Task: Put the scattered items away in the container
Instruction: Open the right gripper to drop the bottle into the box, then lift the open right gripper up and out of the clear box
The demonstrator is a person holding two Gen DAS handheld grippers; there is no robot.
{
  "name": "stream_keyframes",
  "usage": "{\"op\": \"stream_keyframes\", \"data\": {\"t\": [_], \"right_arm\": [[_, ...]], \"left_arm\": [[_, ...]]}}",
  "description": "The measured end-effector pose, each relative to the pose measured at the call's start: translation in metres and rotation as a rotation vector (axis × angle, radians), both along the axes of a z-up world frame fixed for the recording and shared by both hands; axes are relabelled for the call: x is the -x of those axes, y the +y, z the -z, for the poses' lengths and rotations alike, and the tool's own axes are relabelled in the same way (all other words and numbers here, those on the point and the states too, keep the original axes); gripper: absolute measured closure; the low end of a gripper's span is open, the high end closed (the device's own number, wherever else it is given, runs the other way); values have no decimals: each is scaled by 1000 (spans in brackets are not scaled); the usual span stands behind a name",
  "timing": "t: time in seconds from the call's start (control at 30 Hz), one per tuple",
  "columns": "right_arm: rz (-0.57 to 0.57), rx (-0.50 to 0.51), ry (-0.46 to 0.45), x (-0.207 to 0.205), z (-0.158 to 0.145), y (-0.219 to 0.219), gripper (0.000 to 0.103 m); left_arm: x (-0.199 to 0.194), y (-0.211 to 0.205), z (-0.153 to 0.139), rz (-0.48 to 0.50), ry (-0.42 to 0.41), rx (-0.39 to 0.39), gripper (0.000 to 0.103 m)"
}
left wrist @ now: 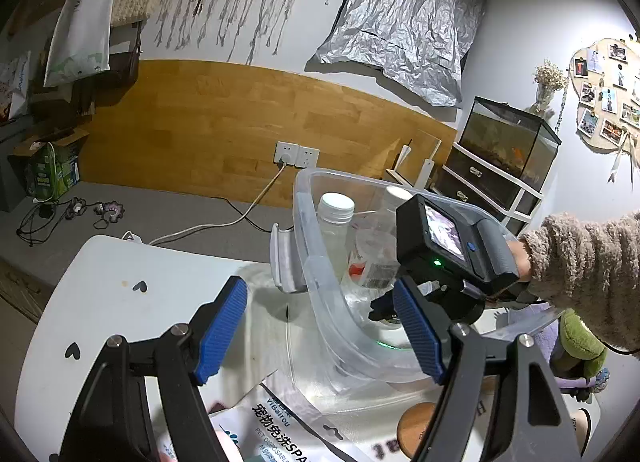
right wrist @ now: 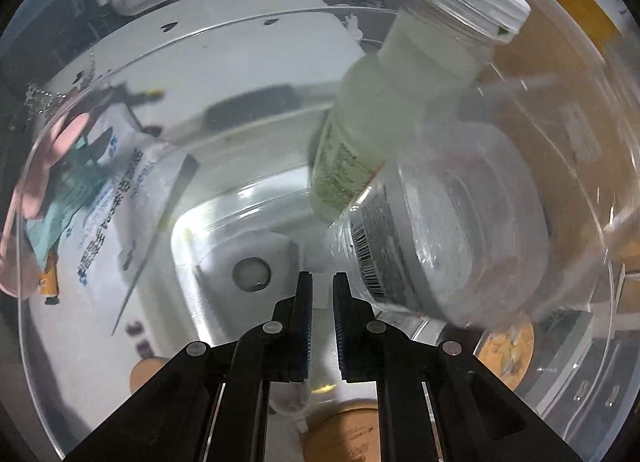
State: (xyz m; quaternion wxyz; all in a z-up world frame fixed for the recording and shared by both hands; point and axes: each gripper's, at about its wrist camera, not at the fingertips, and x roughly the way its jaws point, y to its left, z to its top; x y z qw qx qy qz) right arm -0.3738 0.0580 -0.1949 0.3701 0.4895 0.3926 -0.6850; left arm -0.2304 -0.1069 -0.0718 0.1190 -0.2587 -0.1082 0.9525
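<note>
We count two bottles inside the one clear plastic container: a pale greenish bottle with a white ribbed cap and a clear bottle with a barcode label leaning together. Our right gripper reaches down inside it, its jaws nearly closed on nothing. Our left gripper stands wide, empty, straddling the container's near wall, above one white printed pouch.

The white pouch lying just in front of the clear plastic container carries the brand "YiBairou", large Chinese characters "宠物免洗SPA" and, beneath them, the start of "PET DISPOSABLE". Inside the container, the clear bottle bears a barcode with digits too small to read, and the pale green bottle carries illegible fine print.
</note>
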Motion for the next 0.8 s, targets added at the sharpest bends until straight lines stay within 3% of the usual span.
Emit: {"op": "stream_keyframes", "data": {"t": [0.67,0.8], "right_arm": [[5,-45,-19,-1,-4,-4,92],[6,-56,-34,-6,-10,-3,92]], "left_arm": [[2,5,-1,1,-27,17,27],[0,5,-4,-8,-26,13,11]]}}
